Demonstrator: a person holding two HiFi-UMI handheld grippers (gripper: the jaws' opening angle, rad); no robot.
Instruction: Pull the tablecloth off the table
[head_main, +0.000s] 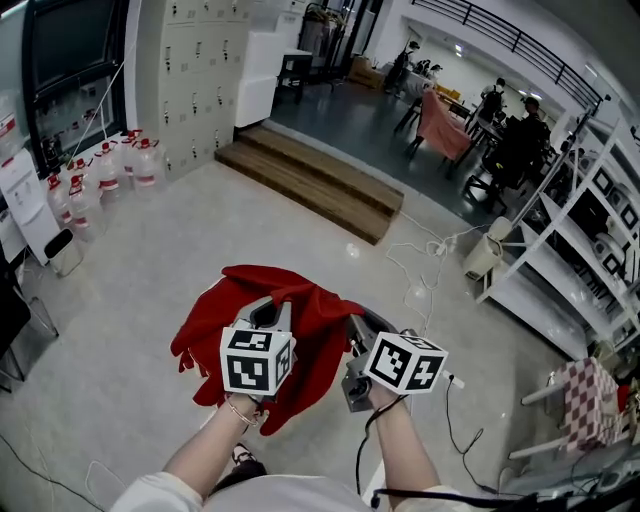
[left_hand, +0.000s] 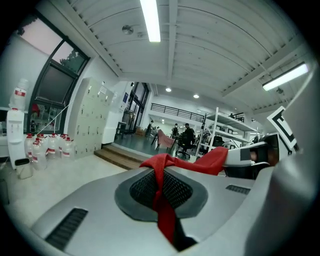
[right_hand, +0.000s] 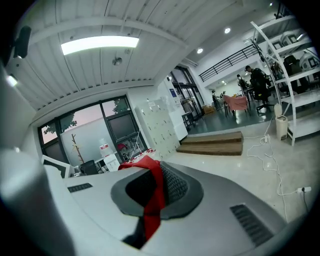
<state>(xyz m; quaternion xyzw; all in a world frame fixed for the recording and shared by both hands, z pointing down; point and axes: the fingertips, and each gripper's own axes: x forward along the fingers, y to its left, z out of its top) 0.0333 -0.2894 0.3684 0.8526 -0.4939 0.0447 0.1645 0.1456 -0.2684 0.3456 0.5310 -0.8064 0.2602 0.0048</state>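
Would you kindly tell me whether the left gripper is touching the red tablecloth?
Touching. The left gripper view shows the left gripper with its jaws shut on a fold of the red tablecloth.

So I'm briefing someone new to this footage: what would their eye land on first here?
First the bright red tablecloth, bunched up and hanging above the pale floor in the middle of the head view. The left gripper and the right gripper are each shut on a fold of it. After that, the wooden steps beyond it and the row of water bottles at the left.
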